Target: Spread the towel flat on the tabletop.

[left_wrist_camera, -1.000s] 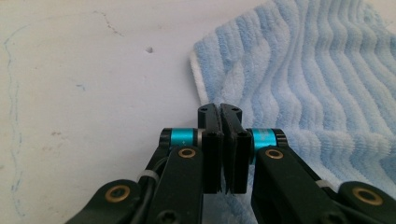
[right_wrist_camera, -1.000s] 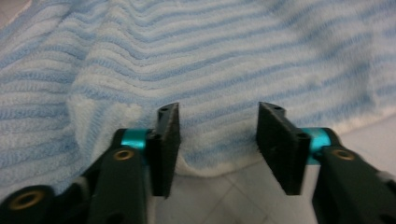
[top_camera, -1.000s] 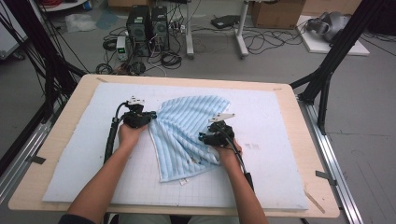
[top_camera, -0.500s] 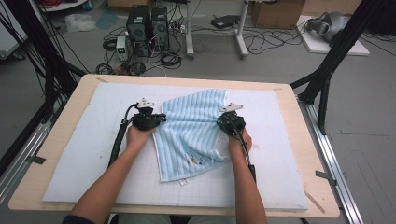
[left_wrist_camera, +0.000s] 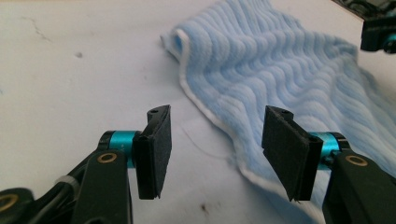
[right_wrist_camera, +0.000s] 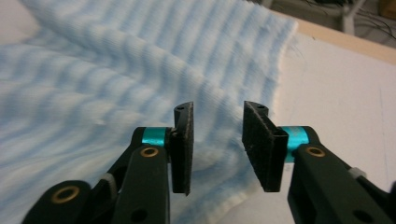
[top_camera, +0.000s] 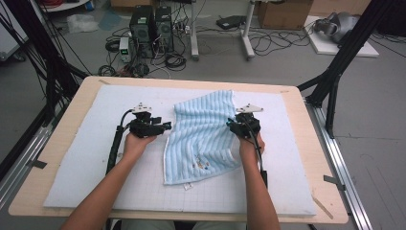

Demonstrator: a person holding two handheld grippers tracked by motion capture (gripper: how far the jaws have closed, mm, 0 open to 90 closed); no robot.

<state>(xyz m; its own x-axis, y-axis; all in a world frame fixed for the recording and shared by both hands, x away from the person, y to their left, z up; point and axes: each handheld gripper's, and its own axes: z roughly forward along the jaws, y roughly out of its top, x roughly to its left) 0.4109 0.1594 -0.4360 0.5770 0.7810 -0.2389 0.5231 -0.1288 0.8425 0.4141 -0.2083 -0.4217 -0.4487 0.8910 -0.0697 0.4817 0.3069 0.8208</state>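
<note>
A light blue ribbed towel (top_camera: 203, 136) with a white hem lies spread and a little rumpled on the white mat (top_camera: 72, 158). It has a small print and a tag near its front edge. My left gripper (top_camera: 165, 126) sits at the towel's left edge, open, with the hem between and beyond its jaws (left_wrist_camera: 215, 135). My right gripper (top_camera: 231, 123) is at the towel's right edge, open, its jaws just over the fabric (right_wrist_camera: 215, 140). The towel (left_wrist_camera: 280, 70) has a folded-over corner at the far end in the left gripper view, and the right gripper (left_wrist_camera: 378, 32) shows across it.
The mat covers a wooden table (top_camera: 306, 115). Black frame posts (top_camera: 335, 72) stand at both sides. Computers (top_camera: 148, 24), cables and boxes lie on the floor beyond the far edge.
The towel has been drawn out flatter and farther from the person. Both grippers moved forward and apart to its side edges and have let go of it.
</note>
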